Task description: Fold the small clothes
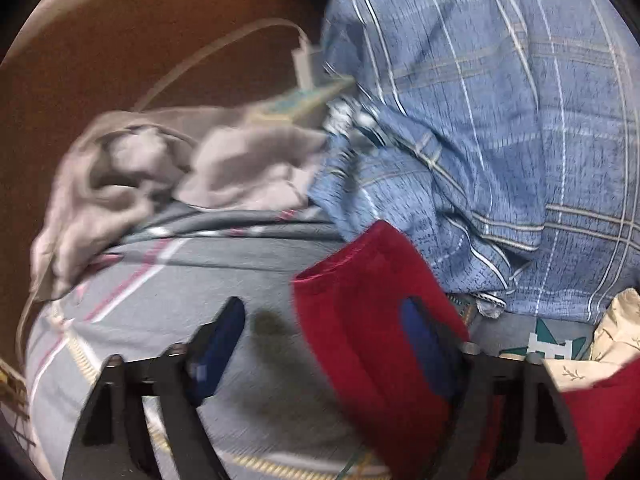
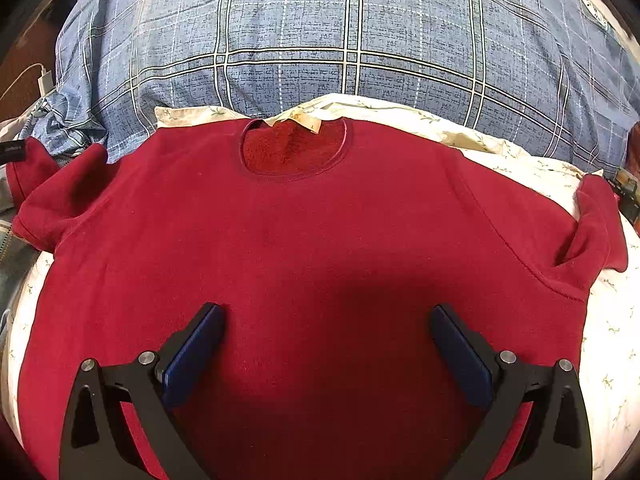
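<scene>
A dark red sweatshirt [image 2: 312, 240] lies flat, front up, on a cream floral sheet [image 2: 608, 352], its round neck [image 2: 294, 148] toward the far side and both sleeves spread out. My right gripper [image 2: 326, 344] hovers over its lower middle, jaws wide open and empty. In the left wrist view my left gripper [image 1: 324, 340] is open beside the left sleeve cuff [image 1: 372, 320]. The cuff drapes around the right finger [image 1: 424, 344]; the left finger [image 1: 220, 344] stands clear of it over grey bedding. That view is motion-blurred.
A blue plaid quilt [image 2: 352, 32] is bunched along the far side, also in the left wrist view [image 1: 480, 100]. A crumpled pale grey garment [image 1: 160, 168] lies on the grey striped bedding [image 1: 180, 280]. A white charger and cable [image 1: 302, 64] rest on the brown floor [image 1: 120, 48].
</scene>
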Action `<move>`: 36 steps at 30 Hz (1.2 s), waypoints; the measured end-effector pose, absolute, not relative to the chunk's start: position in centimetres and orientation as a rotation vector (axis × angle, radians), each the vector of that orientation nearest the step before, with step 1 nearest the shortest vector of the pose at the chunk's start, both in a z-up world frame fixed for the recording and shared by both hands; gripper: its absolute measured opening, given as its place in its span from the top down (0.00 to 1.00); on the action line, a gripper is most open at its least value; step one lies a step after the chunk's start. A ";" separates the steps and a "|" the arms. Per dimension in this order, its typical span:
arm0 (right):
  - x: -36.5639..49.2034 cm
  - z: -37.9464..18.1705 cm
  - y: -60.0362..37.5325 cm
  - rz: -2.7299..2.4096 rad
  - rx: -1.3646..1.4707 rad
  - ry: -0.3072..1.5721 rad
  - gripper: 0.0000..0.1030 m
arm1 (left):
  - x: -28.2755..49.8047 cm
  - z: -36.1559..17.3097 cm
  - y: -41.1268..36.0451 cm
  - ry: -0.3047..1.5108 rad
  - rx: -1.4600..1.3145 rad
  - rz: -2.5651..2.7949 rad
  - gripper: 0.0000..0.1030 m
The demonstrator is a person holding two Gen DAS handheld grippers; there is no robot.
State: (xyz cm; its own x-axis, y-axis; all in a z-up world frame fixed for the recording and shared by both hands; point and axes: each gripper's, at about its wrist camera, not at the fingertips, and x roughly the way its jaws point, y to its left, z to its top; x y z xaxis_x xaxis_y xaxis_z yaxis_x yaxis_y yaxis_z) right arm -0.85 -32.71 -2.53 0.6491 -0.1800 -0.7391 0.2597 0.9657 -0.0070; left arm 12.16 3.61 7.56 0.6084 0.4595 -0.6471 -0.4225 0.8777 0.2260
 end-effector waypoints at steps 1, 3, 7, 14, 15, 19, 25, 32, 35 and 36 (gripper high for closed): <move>-0.8 -2.5 -32.7 -0.250 0.102 0.828 0.00 | 12.9 7.1 3.9 0.775 0.059 0.507 0.46; -0.8 -2.5 -32.7 -0.250 0.102 0.827 0.00 | 13.5 6.9 3.6 0.754 0.102 0.486 0.86; -0.9 -2.6 -32.6 -0.249 0.098 0.824 0.00 | 13.0 8.4 3.6 0.761 0.024 0.365 0.95; -0.6 -2.4 -33.0 -0.205 0.117 0.838 0.00 | 7.8 18.4 -2.5 0.613 -0.003 0.095 0.95; -0.8 -2.3 -33.2 -0.188 0.127 0.841 0.01 | 6.6 20.3 -4.0 0.582 -0.002 0.045 0.95; -2.6 -0.2 -35.6 -0.148 0.167 0.835 0.08 | 2.9 24.9 -9.5 0.512 0.024 -0.119 0.95; -6.2 4.8 -42.3 -0.209 0.252 0.721 0.06 | 0.7 23.7 -20.3 0.550 0.047 -0.394 0.94; -8.2 5.1 -49.4 -0.371 0.319 0.702 0.06 | 2.1 13.0 -31.6 0.736 0.047 -0.592 0.91; -8.7 4.7 -50.5 -0.391 0.349 0.707 0.06 | 4.8 8.9 -32.5 0.854 -0.016 -0.648 0.69; -9.1 4.7 -50.8 -0.394 0.350 0.702 0.06 | 5.6 8.2 -32.2 0.876 -0.020 -0.637 0.68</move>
